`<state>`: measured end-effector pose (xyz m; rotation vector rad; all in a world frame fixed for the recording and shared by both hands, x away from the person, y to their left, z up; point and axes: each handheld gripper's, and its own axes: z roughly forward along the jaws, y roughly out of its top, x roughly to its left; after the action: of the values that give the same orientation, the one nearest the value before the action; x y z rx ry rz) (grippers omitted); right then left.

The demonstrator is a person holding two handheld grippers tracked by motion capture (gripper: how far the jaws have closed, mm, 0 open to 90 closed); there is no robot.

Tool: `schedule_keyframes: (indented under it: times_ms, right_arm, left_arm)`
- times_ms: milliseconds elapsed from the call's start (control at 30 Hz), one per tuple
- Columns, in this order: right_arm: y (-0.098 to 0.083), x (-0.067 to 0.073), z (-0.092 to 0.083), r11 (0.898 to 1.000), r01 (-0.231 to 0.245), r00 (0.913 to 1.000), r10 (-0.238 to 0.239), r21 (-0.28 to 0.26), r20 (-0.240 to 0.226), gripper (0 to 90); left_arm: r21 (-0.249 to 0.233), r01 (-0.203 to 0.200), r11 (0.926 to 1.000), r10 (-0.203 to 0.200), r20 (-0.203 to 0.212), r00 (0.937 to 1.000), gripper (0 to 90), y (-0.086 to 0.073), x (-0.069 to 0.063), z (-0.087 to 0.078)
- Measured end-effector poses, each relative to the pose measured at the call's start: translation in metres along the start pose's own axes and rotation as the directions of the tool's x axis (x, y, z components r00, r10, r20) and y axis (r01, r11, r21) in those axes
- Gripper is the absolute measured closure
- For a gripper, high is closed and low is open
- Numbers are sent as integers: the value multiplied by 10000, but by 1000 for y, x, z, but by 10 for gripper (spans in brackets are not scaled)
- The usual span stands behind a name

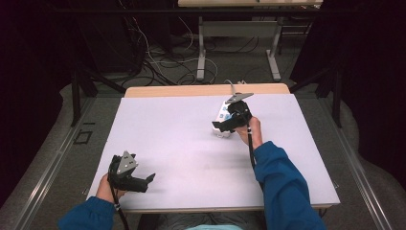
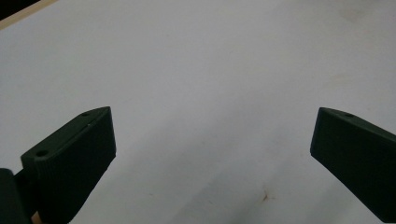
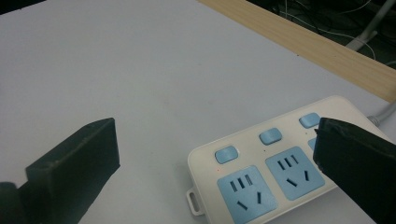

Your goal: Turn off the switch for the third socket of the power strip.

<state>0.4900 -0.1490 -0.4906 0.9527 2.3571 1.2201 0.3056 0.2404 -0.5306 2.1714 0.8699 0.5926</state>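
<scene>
White and blue, our power strip [image 3: 275, 163] lies flat near the worktop's [image 1: 182, 139] far edge. Our right hand-held gripper [image 3: 215, 158] hovers over it, jaws spread wide, holding nothing. Our left hand-held gripper [image 2: 212, 154] gapes equally wide, empty, well apart near the front edge.

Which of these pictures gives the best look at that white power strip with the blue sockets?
The right gripper view: the power strip lies close up, with blue sockets and switch buttons plain to see, the right claw open above it. In the high view the power strip is small and partly hidden behind that claw. The left gripper view looks at bare table.
</scene>
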Motion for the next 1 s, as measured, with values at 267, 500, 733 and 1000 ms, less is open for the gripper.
schedule_keyframes:
  times_ms: [267,500,733,1000]
  right_arm:
    - [1,-2,7,9999,-69,10000,70,-116,54,70]
    - [0,-3,10,9997,-212,9997,214,-155,135,261]
    - [0,-2,13,9996,-256,9996,258,-142,148,610]
    - [-2,-2,16,9989,-464,9986,465,-49,247,888]
  left_arm:
    - [-22,-84,10000,84,-65,9999,2,0,1,0]
    - [-24,-68,10000,67,-63,10000,2,0,1,0]
    - [23,-47,10000,47,-65,10000,3,0,0,0]
    - [27,-95,10000,95,-41,9999,3,0,1,-1]
